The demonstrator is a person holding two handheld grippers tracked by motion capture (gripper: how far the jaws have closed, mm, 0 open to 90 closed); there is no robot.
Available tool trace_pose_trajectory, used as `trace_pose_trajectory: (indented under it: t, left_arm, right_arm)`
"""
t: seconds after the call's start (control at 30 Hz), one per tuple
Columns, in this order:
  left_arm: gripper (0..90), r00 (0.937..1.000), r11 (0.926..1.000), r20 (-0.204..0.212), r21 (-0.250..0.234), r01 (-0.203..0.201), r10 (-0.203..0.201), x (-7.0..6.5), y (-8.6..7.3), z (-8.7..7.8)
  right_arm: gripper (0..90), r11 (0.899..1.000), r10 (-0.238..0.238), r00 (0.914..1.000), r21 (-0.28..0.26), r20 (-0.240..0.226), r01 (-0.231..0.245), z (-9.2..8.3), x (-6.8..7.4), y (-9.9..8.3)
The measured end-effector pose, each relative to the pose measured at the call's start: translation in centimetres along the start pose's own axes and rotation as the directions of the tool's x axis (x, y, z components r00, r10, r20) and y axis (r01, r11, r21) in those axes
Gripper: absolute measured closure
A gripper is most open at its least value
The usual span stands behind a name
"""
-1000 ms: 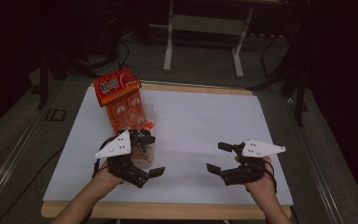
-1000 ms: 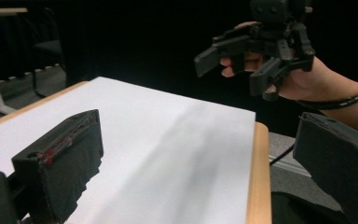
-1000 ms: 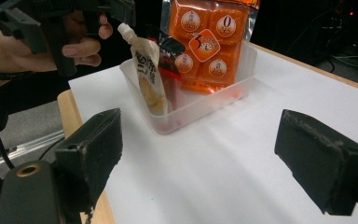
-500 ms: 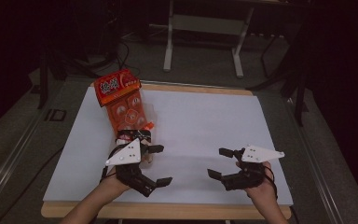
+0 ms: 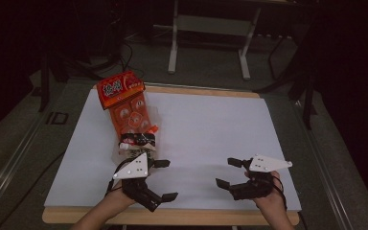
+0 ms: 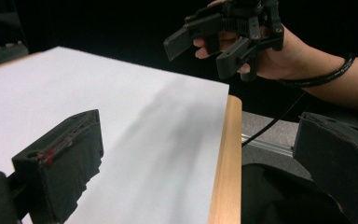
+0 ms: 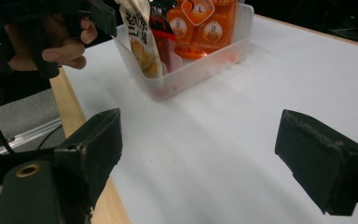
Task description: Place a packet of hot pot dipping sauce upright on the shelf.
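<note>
Looks like a pause between grabs: left gripper and right gripper both gape wide and empty near the table edge (nothing held), so next the left one probably reaches forward to the snack packets in the clear bin.

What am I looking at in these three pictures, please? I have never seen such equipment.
A person sits at a table covered with a white sheet and holds a black hand tool with two fingers in each hand: the left gripper and the right gripper. One picture is taken from above; each of the other two comes from a camera mounted on one gripper, looking along its fingers. On the sheet stands a clear plastic tray filled with orange snack packets. Both grippers are open and hold nothing.
</note>
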State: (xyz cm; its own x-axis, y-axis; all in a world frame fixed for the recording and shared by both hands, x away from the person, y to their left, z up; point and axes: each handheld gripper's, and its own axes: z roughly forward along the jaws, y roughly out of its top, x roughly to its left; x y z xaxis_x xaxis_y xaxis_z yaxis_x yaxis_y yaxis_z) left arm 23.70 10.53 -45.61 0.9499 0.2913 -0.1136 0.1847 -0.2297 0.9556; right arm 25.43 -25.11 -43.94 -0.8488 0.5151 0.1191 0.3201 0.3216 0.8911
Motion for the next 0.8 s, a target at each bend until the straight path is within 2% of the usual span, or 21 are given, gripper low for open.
trace_pose_trajectory:
  t: [0.37, 0.57, 0.8]
  left_arm:
    - [2.1, 0.9994, 0.9986, -0.002, 0.042, 0.034, -0.034, -0.4, -2.7, 0.1]
    - [2.2, 0.9998, 0.9985, -0.014, 0.054, 0.012, -0.011, -0.6, -3.2, 0.0]
    - [2.3, 0.9996, 0.9983, -0.022, 0.056, 0.017, -0.015, -0.6, -4.0, -0.1]
  right_arm:
    - [14.8, 1.000, 0.020, 0.9998, 0.025, 0.002, -0.020, 0.2, -0.2, -1.7]
    - [14.8, 0.999, 0.025, 0.9997, 0.034, 0.001, -0.025, 0.3, -0.2, -2.4]
    - [14.7, 0.998, 0.029, 0.9995, 0.050, 0.015, -0.029, 0.4, -0.3, -3.6]
